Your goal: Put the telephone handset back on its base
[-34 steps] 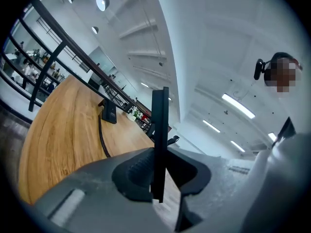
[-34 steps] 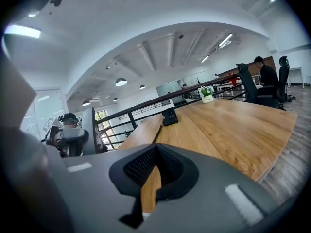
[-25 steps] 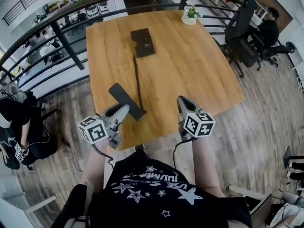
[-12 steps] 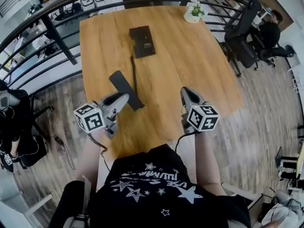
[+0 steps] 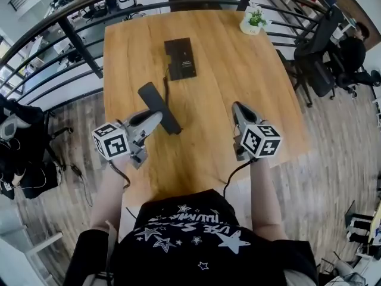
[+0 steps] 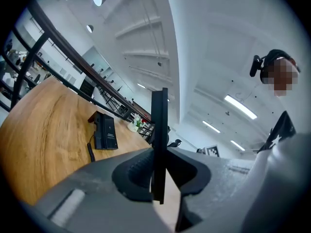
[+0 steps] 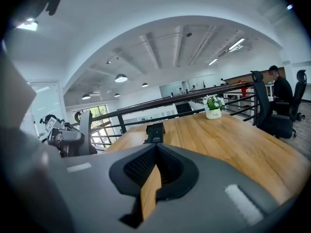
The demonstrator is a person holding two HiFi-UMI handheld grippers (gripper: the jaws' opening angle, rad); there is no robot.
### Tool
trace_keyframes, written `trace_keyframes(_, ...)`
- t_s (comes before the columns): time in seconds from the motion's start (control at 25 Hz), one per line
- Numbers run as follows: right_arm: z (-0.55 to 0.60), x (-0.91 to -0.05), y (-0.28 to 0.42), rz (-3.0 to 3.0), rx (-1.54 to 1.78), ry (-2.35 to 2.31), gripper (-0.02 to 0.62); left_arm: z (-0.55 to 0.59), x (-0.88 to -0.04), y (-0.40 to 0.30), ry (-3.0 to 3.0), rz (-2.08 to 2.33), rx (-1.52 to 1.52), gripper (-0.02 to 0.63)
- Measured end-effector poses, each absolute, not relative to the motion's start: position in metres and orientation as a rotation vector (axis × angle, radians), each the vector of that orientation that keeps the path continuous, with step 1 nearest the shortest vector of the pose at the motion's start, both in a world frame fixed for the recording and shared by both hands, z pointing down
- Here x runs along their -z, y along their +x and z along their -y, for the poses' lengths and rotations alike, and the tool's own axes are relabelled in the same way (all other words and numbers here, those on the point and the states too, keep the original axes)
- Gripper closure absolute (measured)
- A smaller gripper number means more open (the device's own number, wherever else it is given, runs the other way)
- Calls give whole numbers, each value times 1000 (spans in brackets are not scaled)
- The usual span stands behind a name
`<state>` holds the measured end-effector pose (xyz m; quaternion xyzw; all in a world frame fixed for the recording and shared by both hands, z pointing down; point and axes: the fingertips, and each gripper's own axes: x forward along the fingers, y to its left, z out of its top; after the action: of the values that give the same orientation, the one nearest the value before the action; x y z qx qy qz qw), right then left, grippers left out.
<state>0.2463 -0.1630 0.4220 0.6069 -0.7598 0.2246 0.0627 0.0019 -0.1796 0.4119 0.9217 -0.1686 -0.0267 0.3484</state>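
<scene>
Item one: slim black telephone handset (image 5: pixel 158 106). I am seeing it clamped at its near end in the left gripper (image 5: pixel 156 119), the rest reaching out past the jaws over the left part of the table, on the near side of its base and apart from it. In the left gripper view the handset (image 6: pixel 159 125) is showing edge-on, a thin dark bar with both jaws pressing tight on its faces. I cannot tell whether its far end is touching the wood.

Item two: flat black rectangular telephone base (image 5: pixel 180 58), lying towards the far middle of the table, its cradle unoccupied. A dark cord (image 5: pixel 166 83) is running from its near edge towards the handset.

Item three: right gripper (image 5: pixel 239 109), hovering over the near right part of the table, well apart from handset and base. In its own view I am reading the jaws as drawn together with nothing between them, only table wood showing through the slit, and the base (image 7: pixel 155 132) lying straight ahead.

Item four: light brown wooden table (image 5: pixel 238 70), carrying all of the above.

Item five: small green plant in a white pot (image 5: pixel 254 21), standing at the far right corner.

Item six: black metal railing (image 5: pixel 71 37), curving round the far and left sides.

Item seven: black office chairs (image 5: pixel 318 46) beyond the right edge, one with a seated person.
</scene>
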Motion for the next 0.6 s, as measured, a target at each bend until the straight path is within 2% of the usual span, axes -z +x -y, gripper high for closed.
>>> trace_keyframes(0.6, 254, -439, 256, 2446, -736, 1624, 595, 265, -414, 56, 2608, 399, -199, 525)
